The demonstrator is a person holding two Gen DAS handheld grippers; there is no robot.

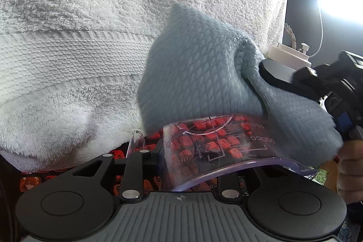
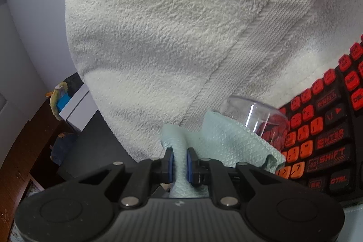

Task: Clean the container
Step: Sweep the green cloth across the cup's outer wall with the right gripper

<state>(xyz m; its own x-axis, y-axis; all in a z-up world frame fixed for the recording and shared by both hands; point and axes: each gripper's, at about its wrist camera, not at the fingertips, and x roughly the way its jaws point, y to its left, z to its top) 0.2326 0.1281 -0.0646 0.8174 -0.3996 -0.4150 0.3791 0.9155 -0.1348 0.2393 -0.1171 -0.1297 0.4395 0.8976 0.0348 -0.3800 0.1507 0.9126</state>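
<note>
Clearly, my left claw (image 1: 158, 151) pinched the clear plastic measuring cup (image 1: 226, 146) by its handle, lying sideways, base pointing away from me. My right claw (image 2: 180, 165), clamped on the pale blue waffle-weave cloth (image 2: 226, 140), sat just right of the cup, nearer its base. White terry towel (image 1: 90, 37) lay beyond; red-keyed keyboard (image 2: 329, 128) underneath.

the white towel (image 2: 172, 33) fills the space ahead; the keyboard (image 2: 322, 140) blocks the right, and open floor shows on the left.
</note>
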